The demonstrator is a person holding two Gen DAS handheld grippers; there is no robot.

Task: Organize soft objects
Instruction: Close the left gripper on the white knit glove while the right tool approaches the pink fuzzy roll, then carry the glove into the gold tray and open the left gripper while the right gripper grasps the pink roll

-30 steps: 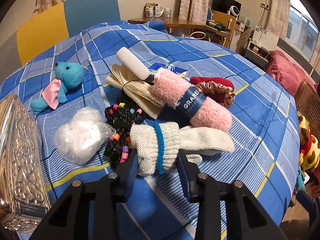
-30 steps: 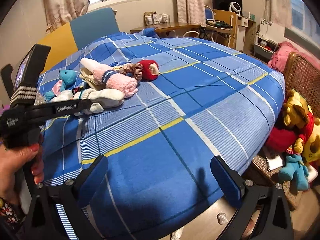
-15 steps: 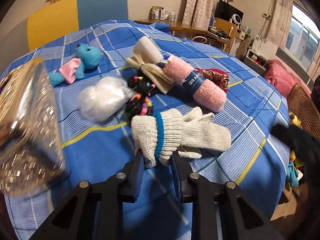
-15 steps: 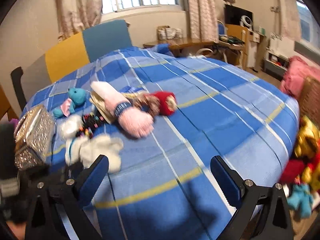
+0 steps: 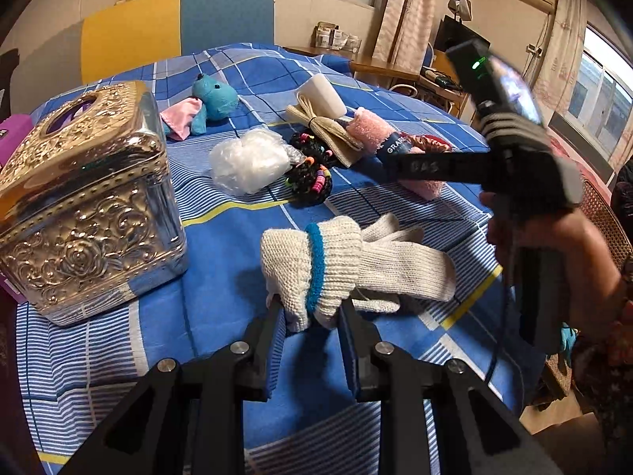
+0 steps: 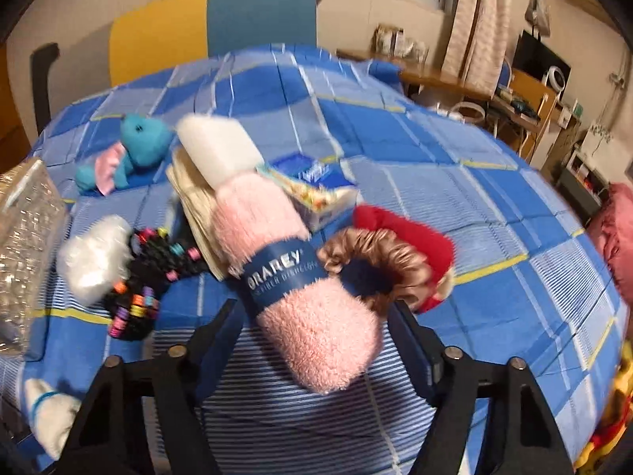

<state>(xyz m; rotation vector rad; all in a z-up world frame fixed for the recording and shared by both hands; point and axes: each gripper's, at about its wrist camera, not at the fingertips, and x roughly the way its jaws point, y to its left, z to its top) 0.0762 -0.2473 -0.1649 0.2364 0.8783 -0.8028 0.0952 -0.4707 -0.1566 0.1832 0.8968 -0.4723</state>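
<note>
My left gripper (image 5: 310, 308) is shut on the cuff of a rolled pair of white knit gloves (image 5: 348, 261) with a blue band, near the front of the blue checked cloth (image 5: 221, 261). My right gripper (image 6: 312, 316) is open, its jaws on either side of a pink fluffy towel roll (image 6: 292, 261) with a blue paper band. The right gripper's body (image 5: 510, 146) crosses the left wrist view over that roll (image 5: 372, 130). A brown scrunchie (image 6: 376, 261) and a red plush (image 6: 411, 233) lie right of the roll.
A silver embossed box (image 5: 79, 206) stands at the left. A teal plush (image 5: 209, 99), a clear plastic bag (image 5: 249, 162), black beaded hair ties (image 5: 312, 174), beige cloth (image 5: 324, 130) and a white roll (image 6: 217, 146) lie behind. Chairs and a desk stand beyond.
My left gripper has pulled the gloves toward the front, near the silver box. My right gripper has swung in from the table's edge and now straddles the pink towel roll.
</note>
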